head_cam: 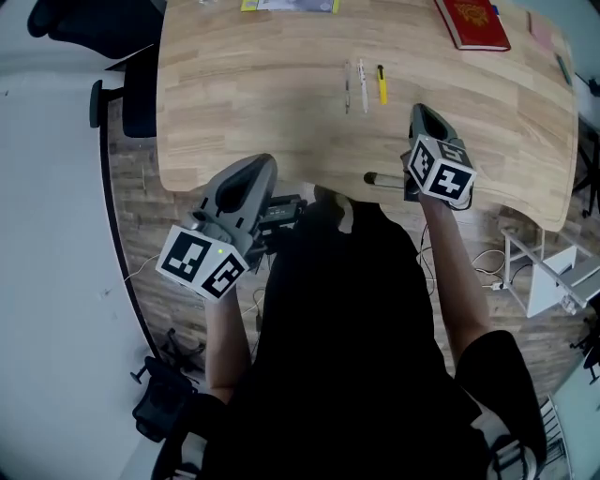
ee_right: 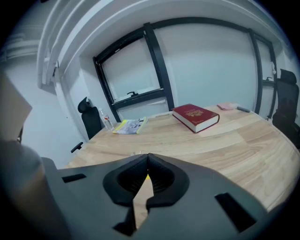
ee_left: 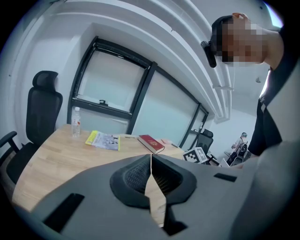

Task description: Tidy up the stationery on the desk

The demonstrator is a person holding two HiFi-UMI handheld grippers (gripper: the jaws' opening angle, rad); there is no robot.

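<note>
Left gripper (ee_left: 151, 158) and right gripper (ee_right: 147, 157): jaws closed, nothing held. Open the right jaws before descending on the yellow pen (head_cam: 382, 84); straddle its barrel crosswise.

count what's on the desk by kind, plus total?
Slim pens: 3 (silver-white pen, white pen, yellow pen)
Red hardcover book: 1
Yellow-edged paper booklet: 1
Clear plastic water bottle: 1
Pink paper pad: 1
Small dark pen-like item beside the pad, too small to identify: 1
Total: 8
</note>
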